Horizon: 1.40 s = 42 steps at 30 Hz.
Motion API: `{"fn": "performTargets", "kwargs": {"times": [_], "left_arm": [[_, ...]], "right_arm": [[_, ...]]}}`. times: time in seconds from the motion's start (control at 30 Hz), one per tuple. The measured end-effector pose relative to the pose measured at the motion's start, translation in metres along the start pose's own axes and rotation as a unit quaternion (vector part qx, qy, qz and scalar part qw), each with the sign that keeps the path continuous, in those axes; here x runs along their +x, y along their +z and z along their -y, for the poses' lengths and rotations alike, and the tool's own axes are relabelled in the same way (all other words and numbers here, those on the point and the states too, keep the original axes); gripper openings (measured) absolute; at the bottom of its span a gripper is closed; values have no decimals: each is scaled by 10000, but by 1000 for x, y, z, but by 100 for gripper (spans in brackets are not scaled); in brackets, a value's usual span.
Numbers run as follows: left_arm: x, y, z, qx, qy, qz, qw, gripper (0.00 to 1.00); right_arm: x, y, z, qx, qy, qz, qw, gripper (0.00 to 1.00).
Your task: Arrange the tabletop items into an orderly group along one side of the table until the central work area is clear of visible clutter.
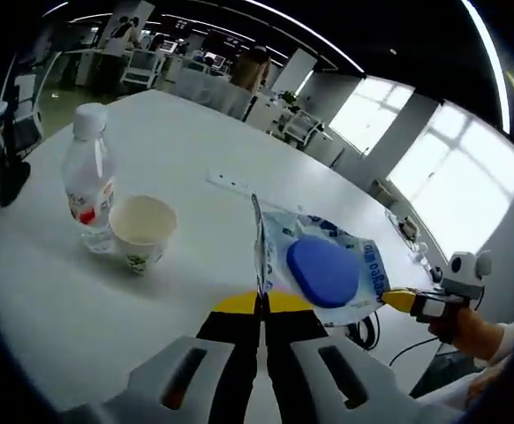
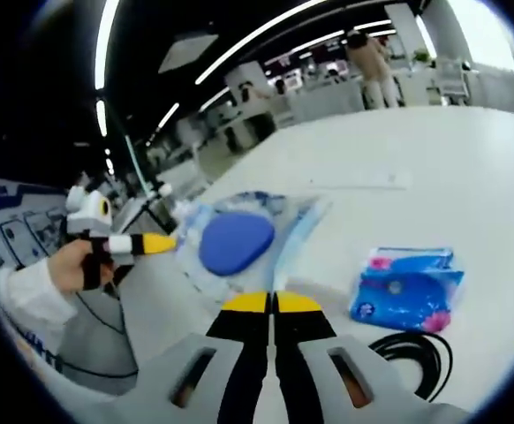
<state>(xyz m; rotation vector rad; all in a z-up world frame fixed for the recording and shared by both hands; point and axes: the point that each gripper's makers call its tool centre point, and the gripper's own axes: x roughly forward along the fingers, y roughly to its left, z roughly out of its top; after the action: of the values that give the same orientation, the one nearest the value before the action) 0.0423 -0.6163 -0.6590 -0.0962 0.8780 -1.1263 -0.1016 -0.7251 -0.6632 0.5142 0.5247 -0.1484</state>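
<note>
A: Your left gripper [image 1: 261, 305] has its jaws pressed together on the edge of the pouch [image 1: 323, 265], a clear plastic one with a blue oval thing inside. The pouch is lifted off the counter [image 1: 186, 159] and stands just above and to the right of your jaw tips.

B: And the other side?

A: Your right gripper [image 2: 273, 303] also has its jaws closed, and the pouch [image 2: 239, 238] hangs just past their tips. From the left gripper view the yellow tips of that gripper [image 1: 400, 299] meet the pouch's far right edge, with your hand [image 1: 469, 331] wrapped round the handle behind them, sleeve showing. So you hold the pouch between both grippers, one at each end.

B: How is my left hand set?

A: In the right gripper view your left hand [image 2: 76, 265] grips its handle at the left of the jaws, and that gripper's yellow tips [image 2: 155, 242] point in at the pouch's left edge.

B: What else lies about?

A: Ahead and left of the left jaws, a water bottle [image 1: 89, 172] stands upright with a paper cup [image 1: 140, 230] just beside it, possibly touching. Further ahead lies a white strip [image 1: 229, 183]. Right of the right jaws, a blue tissue pack [image 2: 405, 287] lies flat, and a black cable [image 2: 416, 349] coils near it, closer to you.
</note>
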Motion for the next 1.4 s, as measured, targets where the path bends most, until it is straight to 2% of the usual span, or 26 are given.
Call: {"fn": "performTargets", "kwargs": {"times": [0.3, 0.47, 0.63, 0.8, 1.07, 1.3, 1.4], "left_arm": [[24, -7, -32, 367, 395, -402, 9977, 0], [36, -12, -45, 441, 567, -548, 9959, 0], [47, -14, -55, 420, 738, -578, 9947, 0], [57, -19, -64, 464, 844, -665, 9931, 0], [62, -21, -82, 328, 1066, -627, 9918, 0], [64, -21, -91, 233, 1184, -592, 9909, 0], [64, -24, -97, 68, 1253, -555, 9905, 0]], "right_arm": [[35, -11, 8, -303, -145, -409, 9986, 0], [52, -17, 15, -297, -279, -595, 9974, 0], [67, -25, 24, -376, -378, -831, 9951, 0], [76, -33, 31, -239, -447, -988, 9938, 0], [92, -41, 30, -384, -393, -1213, 9911, 0], [99, -47, 28, -279, -350, -1327, 9901, 0], [101, -48, 28, -282, -327, -1350, 9899, 0]]}}
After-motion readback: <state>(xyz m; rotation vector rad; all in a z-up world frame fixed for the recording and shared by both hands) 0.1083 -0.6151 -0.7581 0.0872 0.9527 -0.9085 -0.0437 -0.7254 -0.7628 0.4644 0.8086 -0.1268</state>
